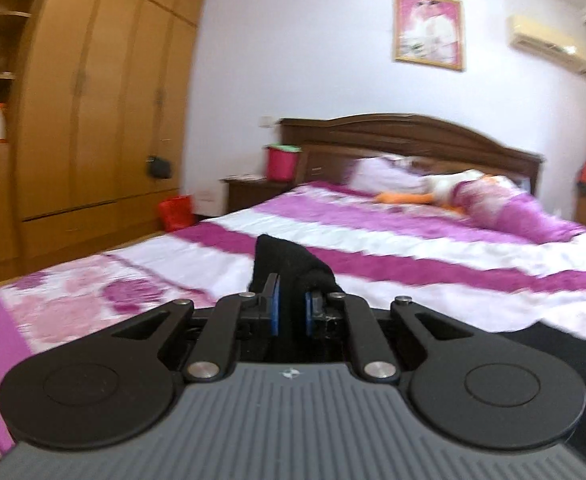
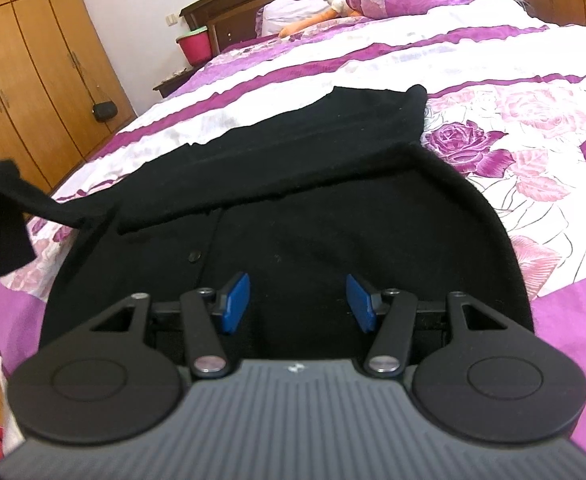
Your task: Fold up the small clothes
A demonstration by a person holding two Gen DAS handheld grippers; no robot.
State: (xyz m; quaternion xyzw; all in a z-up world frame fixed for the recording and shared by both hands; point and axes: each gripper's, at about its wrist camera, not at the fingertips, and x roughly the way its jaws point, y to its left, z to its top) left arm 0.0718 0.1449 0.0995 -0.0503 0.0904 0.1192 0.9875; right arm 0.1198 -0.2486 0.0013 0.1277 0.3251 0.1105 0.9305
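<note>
Black knit fabric, a small button-front garment [image 2: 301,184], is spread on the bed's purple-and-white floral bedspread [image 2: 533,160], with its far part already laid over the body as a folded band. A corner or sleeve of the garment [image 1: 289,268] is pinched between the blue pads of the left tongs [image 1: 289,308], which are pressed together on the cloth; in the right wrist view this lifted strip [image 2: 1,216] is seen raised at the garment's left edge. The right tongs [image 2: 299,302] are spread and empty, held low over the garment's near hem, beside the dark round button [image 2: 193,256]. To do the fold well, the pinched strip is probably best carried across the garment's body and laid flat, while the hem is steadied so the fabric is not dragged along the bedspread.
</note>
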